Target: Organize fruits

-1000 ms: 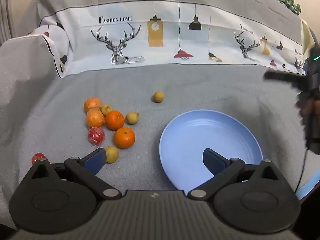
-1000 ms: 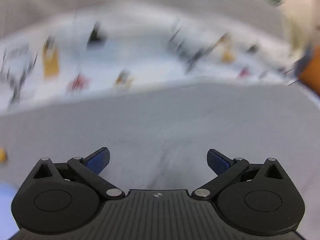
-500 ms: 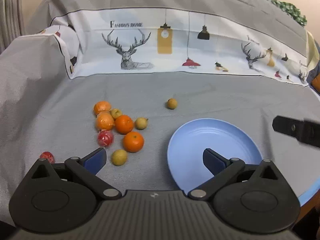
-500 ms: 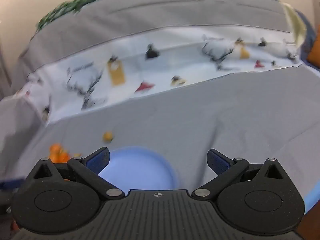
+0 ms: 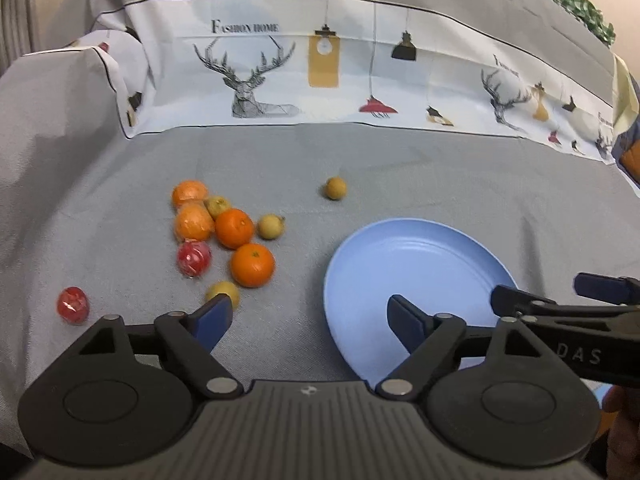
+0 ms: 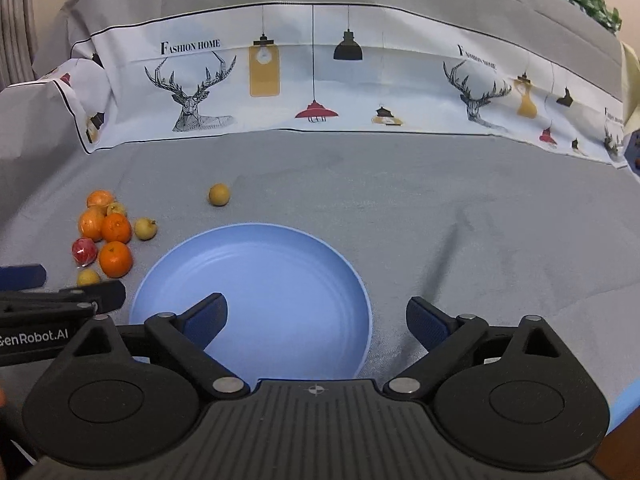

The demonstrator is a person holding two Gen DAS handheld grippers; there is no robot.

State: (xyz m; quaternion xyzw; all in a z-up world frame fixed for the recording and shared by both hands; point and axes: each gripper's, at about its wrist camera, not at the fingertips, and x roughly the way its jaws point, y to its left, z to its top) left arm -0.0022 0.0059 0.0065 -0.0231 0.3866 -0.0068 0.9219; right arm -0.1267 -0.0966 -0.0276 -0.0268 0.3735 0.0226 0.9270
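Observation:
Several oranges (image 5: 253, 265), small yellow fruits (image 5: 271, 227) and two red wrapped fruits (image 5: 194, 258) lie loose on the grey cloth, left of an empty blue plate (image 5: 424, 264). One yellow fruit (image 5: 335, 188) sits alone behind the plate. My left gripper (image 5: 310, 320) hovers between the pile and the plate, jaws closing with nothing between them. My right gripper (image 6: 318, 318) hangs over the plate's (image 6: 280, 272) near right rim, jaws also closing on nothing. The fruit pile (image 6: 115, 259) shows at that view's left.
A printed cloth with deer and lamps (image 5: 360, 80) rises behind the grey surface. The right gripper's side (image 5: 560, 308) reaches in at the right of the left wrist view. The left gripper (image 6: 60, 296) shows at the left edge of the right wrist view.
My right gripper swung left until the plate and fruit came into its view, and it entered the left wrist view from the right. Both pairs of jaws narrowed slightly.

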